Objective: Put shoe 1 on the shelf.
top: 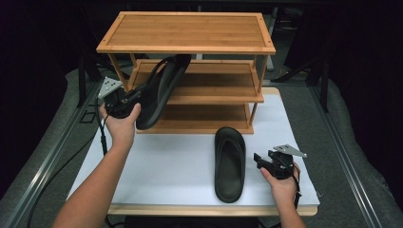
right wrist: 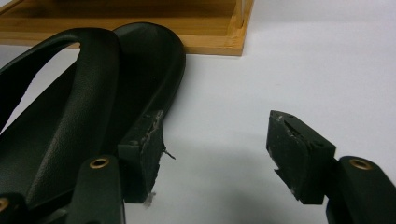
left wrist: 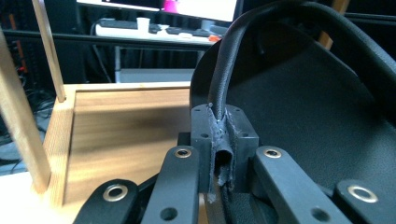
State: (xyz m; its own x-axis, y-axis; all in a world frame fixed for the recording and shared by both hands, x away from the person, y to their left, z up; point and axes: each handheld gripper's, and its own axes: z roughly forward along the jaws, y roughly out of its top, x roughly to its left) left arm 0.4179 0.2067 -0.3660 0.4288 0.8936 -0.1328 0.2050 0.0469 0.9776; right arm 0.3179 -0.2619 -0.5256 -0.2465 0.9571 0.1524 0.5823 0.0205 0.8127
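While I am carrying the first black rubber slide sandal (top: 159, 92) toward the three-tier bamboo shoe rack (top: 186, 31), my left gripper (top: 127, 100) is clamping narrow on the edge of its strap. In the left gripper view the pads (left wrist: 243, 135) are pinching that stitched strap edge between them, with the sandal's textured footbed rising beyond toward one o'clock and the rack's lower wooden shelf (left wrist: 121, 135) lying at nine o'clock. From the high view, the sandal is hanging tilted, toe up, at ten o'clock from the table's middle, its toe just entering the gap under the rack's top shelf.

I judge the step in hand to be shelving this first sandal. The next move is calling for me to level the sole, steer it past the rack's slim front post (top: 119, 71) and lower it flat onto the middle shelf before easing the pinch.

Its mate, the second black slide sandal (top: 230, 164), is lying flat on the white table mat (top: 166, 171) at five o'clock, toe toward the rack. My right gripper (top: 260, 160) is waiting wide and empty just beside it, one pad (right wrist: 144, 156) nearly brushing the sandal's outer edge.
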